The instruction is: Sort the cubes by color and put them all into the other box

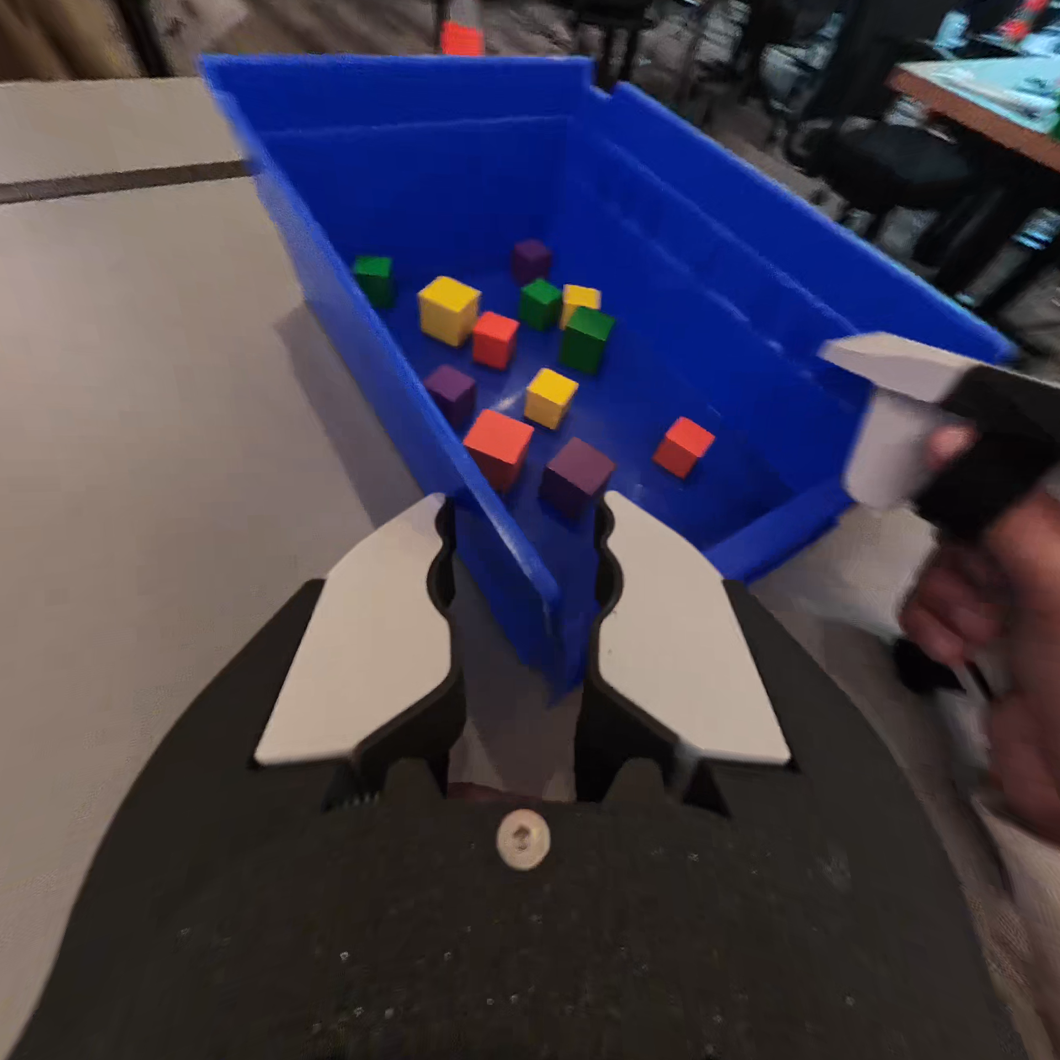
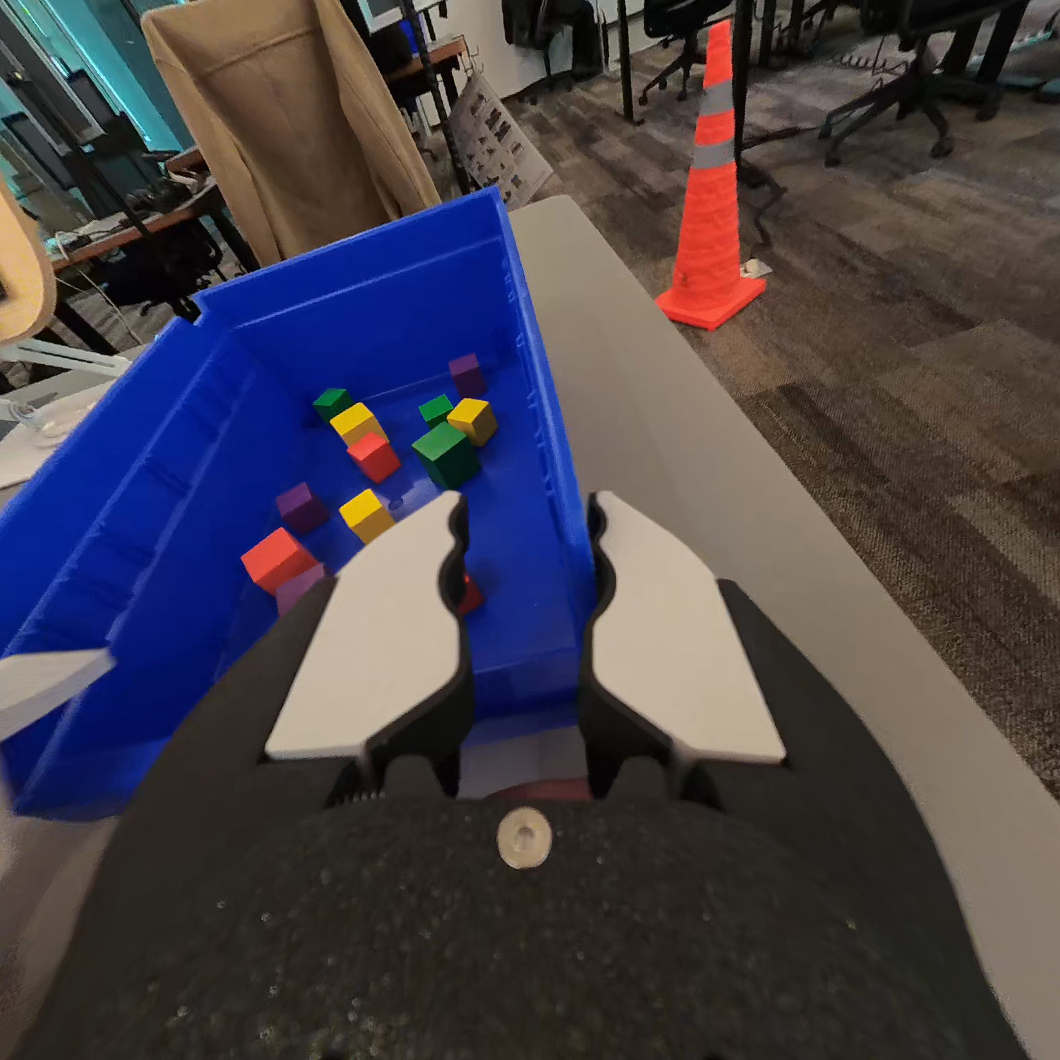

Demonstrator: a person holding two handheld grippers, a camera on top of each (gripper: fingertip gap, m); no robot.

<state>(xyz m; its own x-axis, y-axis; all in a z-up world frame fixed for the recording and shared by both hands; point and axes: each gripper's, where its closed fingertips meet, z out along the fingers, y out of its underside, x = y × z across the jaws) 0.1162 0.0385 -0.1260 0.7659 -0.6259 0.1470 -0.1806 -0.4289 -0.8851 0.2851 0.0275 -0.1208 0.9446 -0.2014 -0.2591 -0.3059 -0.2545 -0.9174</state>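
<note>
Presently noted: left gripper (image 1: 522, 505) straddling blue box (image 1: 436, 189) near-left wall, right gripper (image 2: 525, 505) straddling near-right wall, both apart; long axis running near-to-far; cubes (image 1: 449, 310) scattered inside; orange cone (image 2: 711, 189) far right on floor.

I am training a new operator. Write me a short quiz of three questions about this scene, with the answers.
1. How many yellow cubes lie in the blue bin?
2. True or false: the left gripper holds a cube between its fingers.
3. In the right wrist view, what stands on the floor beyond the grey table?
A. an orange traffic cone
B. a ladder
C. a bucket

Key: 1. Three. 2. False: it is open, with a wall of the blue bin between its fingers. 3. A.
</note>
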